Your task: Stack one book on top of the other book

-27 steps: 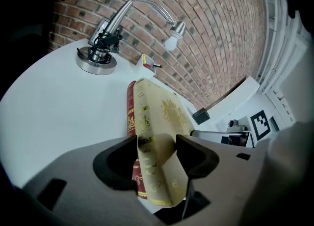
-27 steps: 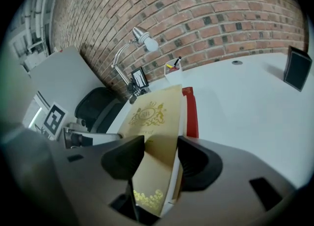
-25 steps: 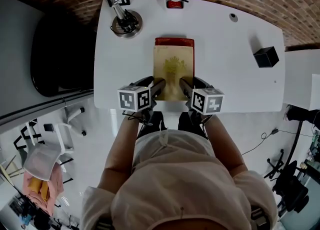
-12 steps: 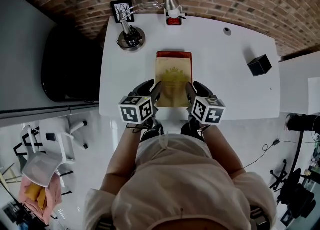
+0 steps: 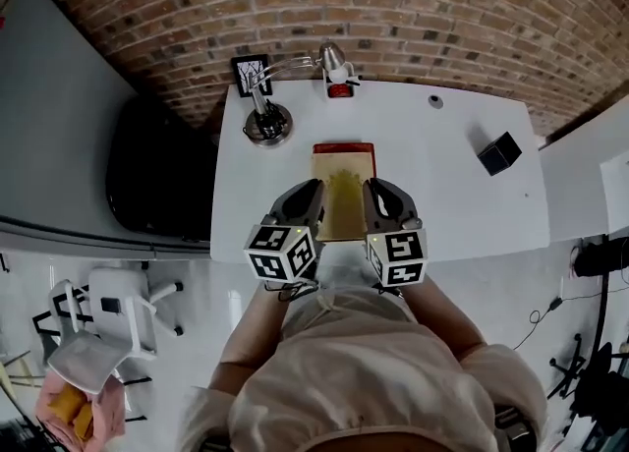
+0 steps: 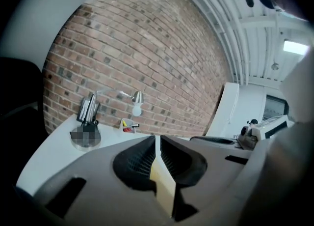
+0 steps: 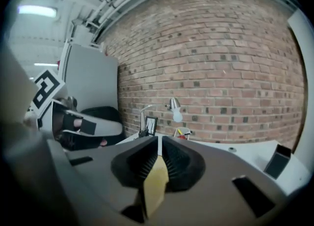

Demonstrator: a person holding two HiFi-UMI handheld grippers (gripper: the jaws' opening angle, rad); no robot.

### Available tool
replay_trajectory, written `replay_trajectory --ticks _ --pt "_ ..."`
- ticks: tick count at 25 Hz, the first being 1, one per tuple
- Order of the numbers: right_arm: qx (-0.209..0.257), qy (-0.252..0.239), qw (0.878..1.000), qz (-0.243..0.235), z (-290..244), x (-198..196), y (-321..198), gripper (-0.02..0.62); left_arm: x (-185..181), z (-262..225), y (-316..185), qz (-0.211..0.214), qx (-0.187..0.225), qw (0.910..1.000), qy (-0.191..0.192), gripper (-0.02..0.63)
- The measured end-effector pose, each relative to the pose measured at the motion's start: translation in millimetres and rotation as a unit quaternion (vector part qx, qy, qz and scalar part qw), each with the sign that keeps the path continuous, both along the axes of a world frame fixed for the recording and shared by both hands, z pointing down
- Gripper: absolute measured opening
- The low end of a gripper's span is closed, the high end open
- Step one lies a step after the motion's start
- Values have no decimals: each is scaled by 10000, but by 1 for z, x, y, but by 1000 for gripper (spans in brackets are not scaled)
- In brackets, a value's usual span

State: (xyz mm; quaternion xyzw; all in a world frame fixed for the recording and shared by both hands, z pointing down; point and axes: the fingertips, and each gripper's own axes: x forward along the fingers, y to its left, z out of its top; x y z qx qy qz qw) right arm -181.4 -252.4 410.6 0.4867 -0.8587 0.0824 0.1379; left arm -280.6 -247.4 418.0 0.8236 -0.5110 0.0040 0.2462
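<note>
Since a second ago you have raised both grippers from the near edge of the tabletop (image 5: 442,195), and both sets of jaws have just been closing. Your left gripper (image 5: 313,195) now pinches the yellow book (image 5: 344,206) near its 7 o'clock corner. Your right gripper (image 5: 375,195) pinches it near its 5 o'clock corner. In both gripper views the jaws are narrow, with the yellow edge between them.

The red book (image 5: 343,149) lies on the tabletop at 12 o'clock from the yellow one, only its far strip showing. So the grasp looks done. Squaring the yellow book over the red one, laying it down and letting go is still ahead, by my reading.

At 12 o'clock a small pot (image 5: 339,90) holds something red and yellow. The round stand (image 5: 267,126) at 11 o'clock holds dark items. I cannot tell whether the black box (image 5: 499,152) at 2 o'clock holds anything.
</note>
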Motion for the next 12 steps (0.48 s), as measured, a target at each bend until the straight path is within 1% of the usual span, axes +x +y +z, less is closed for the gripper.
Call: replay_trajectory --ticks 1,3,5,7,10,12 --pt "113 20 9999 -54 -6 -3 2 43 1 -9 1 1 201 9997 -113 43" --pt "173 -99 9997 -108 -14 -8 6 43 4 -27 4 11 665 9970 -402 40" --pt "219 -195 9995 -120 -19 -10 7 41 4 -41 7 1 1157 9906 -726 40" --pt "333 -211 9992 -50 -25 -9 9 37 3 -49 10 -48 1561 9826 -1006 40" --pt "656 -229 9975 144 -38 -5 11 31 0 -53 14 -90 1842 9742 -1304 40" --pt "859 -228 9959 169 -45 -5 12 29 -1 -55 14 -109 1895 9722 -1373 40"
